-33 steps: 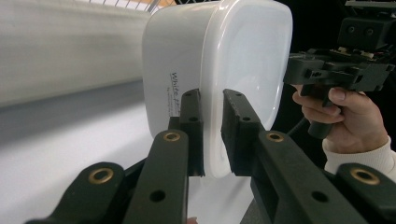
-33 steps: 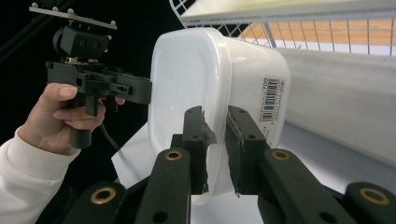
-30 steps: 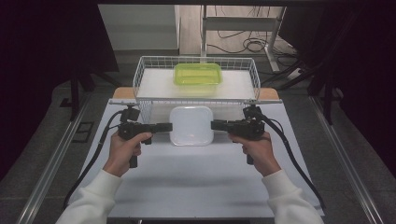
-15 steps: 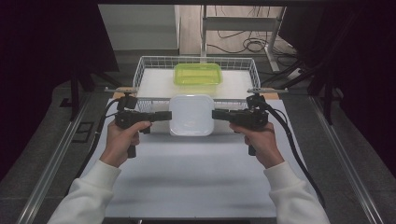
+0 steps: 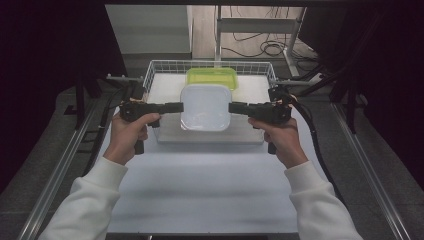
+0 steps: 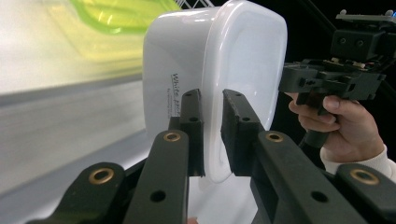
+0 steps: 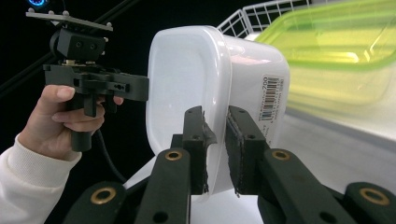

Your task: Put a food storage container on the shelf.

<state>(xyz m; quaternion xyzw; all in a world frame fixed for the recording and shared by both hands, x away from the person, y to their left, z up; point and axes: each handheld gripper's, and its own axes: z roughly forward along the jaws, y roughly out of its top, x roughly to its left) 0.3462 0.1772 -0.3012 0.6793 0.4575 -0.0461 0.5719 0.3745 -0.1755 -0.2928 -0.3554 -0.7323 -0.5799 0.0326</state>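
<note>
You hold the white container (image 5: pixel 205 107) between both grippers, lifted above the table (image 5: pixel 200 190) and just in front of the wire basket (image 5: pixel 155 70). Your left gripper (image 5: pixel 176 106) is clamped on the container's left rim, and in the left gripper view (image 6: pixel 212 135) both jaws pinch that rim from either side. Your right gripper (image 5: pixel 235 107) is clamped on the opposite rim; the right gripper view (image 7: pixel 215 149) shows the rim squeezed between its pads. The container sits level, its open side up in the high view, with a barcode label (image 7: pixel 270 98) on one wall.

Behind it, a green container (image 5: pixel 212 77) lies inside the basket on a white pad. The basket stands at the table's far edge. The table is a pale, bare sheet with metal rails (image 5: pixel 60 170) running along both sides. Beyond the table the floor is grey, with loose cables (image 5: pixel 260 49) by a metal frame, and dark curtains close in the room at left and right.
</note>
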